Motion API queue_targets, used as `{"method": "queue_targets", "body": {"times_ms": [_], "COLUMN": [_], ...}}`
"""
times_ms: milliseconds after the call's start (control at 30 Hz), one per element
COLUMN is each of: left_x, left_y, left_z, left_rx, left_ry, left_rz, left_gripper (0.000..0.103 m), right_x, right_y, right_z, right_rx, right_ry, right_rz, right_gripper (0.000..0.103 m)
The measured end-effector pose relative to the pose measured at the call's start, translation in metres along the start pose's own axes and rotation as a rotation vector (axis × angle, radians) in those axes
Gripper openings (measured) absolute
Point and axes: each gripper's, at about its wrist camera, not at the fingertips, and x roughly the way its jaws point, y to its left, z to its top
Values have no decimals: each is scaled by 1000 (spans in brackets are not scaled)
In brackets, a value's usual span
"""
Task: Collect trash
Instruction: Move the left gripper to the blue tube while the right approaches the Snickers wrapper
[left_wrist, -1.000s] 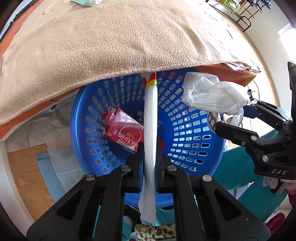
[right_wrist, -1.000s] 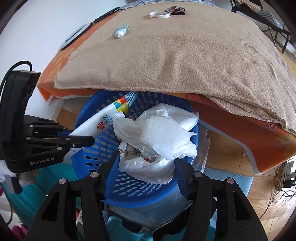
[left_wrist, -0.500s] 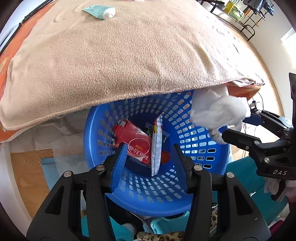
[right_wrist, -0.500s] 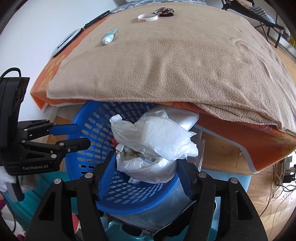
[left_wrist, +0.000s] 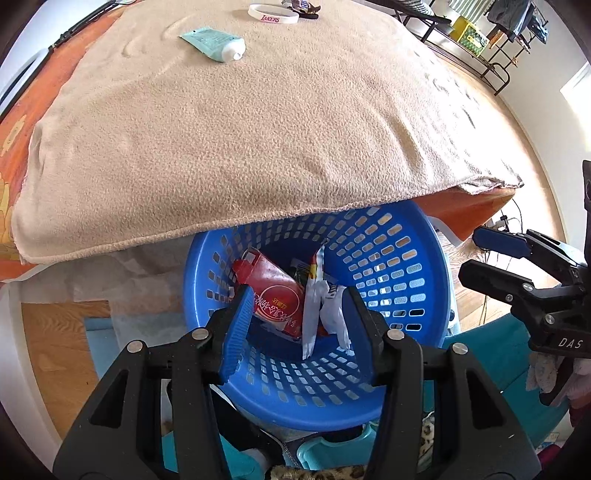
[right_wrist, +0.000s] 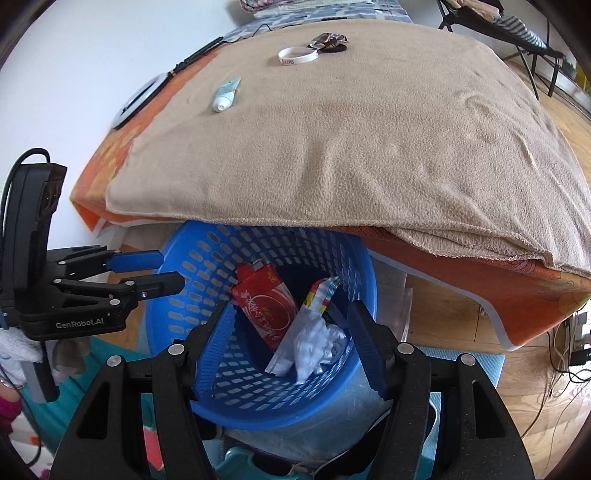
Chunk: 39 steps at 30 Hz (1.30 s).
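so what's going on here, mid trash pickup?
A person is holding both grippers over a blue basket tucked under the edge of a blanket-covered bed. The left gripper and right gripper both have jaws open and empty. In the basket lie a red packet, a long white wrapper and a crumpled white bag. A tube, a white wristband and a dark wrapper lie on the blanket.

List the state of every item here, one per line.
left tool: open, empty
right tool: open, empty
blue basket: upright, holding trash
red packet: in basket
white bag: crumpled, in basket
tube: lying capped on blanket
wristband: on blanket
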Motion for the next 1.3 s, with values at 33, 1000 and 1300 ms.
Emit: {"method": "queue_targets", "body": {"times_ms": [33,1000,1300], "left_x": [-2,-50,-38], "left_y": [0,32,56], "left_z": [1,109,150], "left_rx": [-2,-110,-204], "left_ry": [-5,-169,-189], "left_rz": [-2,-4,-30], "left_gripper": [51,62,62], "right_x": [-3,-73,-65], "right_y": [0,-7,-16], "right_z": [1,114,175], "right_rx": [-1,-18,21], "right_ry": [-9,-204,-229], "right_rz": [1,-16,5], "right_gripper": [63,72,72]}}
